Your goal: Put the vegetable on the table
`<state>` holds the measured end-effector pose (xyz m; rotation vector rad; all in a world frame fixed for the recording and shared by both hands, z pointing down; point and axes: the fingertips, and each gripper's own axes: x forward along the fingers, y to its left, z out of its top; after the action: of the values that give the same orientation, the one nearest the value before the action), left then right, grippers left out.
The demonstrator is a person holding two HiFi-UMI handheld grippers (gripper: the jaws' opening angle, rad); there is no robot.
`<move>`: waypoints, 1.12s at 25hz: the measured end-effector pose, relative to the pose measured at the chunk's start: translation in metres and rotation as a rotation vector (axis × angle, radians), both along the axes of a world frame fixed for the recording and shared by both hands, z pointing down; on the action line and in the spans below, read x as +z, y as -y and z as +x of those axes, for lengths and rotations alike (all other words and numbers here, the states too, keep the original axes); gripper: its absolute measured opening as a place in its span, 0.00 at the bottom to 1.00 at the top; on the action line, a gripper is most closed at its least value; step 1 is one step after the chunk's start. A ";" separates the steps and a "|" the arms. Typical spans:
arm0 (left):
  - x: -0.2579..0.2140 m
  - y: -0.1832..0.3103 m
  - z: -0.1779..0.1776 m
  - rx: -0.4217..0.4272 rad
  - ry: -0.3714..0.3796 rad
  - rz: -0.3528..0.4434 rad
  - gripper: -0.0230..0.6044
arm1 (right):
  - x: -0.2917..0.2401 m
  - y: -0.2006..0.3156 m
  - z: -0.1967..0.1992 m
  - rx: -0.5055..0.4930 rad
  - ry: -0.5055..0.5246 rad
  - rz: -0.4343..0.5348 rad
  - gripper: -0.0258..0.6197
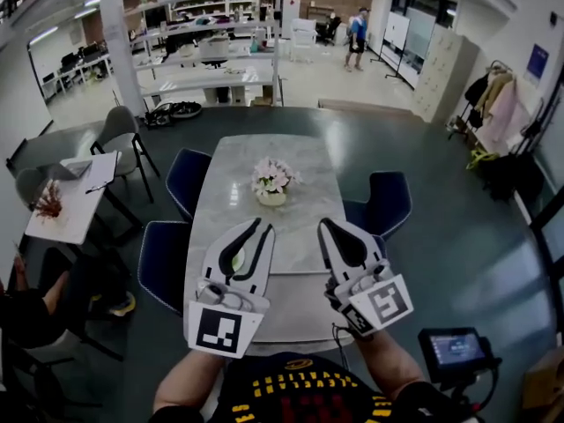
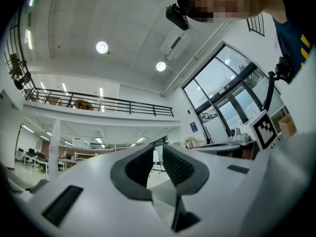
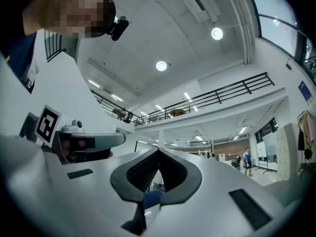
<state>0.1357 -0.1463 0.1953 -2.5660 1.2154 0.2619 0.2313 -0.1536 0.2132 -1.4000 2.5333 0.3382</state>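
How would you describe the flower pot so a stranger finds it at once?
Find the long marble table with dark blue chairs around it. Near its middle stands a pale pot of pink and white flowers, the table's only plant.

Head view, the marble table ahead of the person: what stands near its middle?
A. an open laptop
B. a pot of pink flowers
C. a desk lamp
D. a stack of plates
B: a pot of pink flowers stands near the middle of the marble table; no laptop, plates or lamp show on that tabletop.
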 end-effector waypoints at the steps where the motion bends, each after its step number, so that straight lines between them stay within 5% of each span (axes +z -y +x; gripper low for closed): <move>1: -0.001 -0.004 0.004 0.003 0.000 0.005 0.13 | 0.002 -0.004 0.004 0.007 -0.005 -0.002 0.05; 16: -0.025 -0.048 0.041 0.019 0.024 0.080 0.13 | -0.035 -0.045 0.020 0.042 -0.011 0.097 0.05; 28: -0.017 -0.051 0.039 -0.005 0.009 0.044 0.13 | -0.026 -0.051 0.016 0.034 -0.053 0.083 0.05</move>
<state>0.1750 -0.0958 0.1778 -2.5241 1.1986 0.2720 0.2471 -0.1029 0.1873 -1.4226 2.5078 0.4870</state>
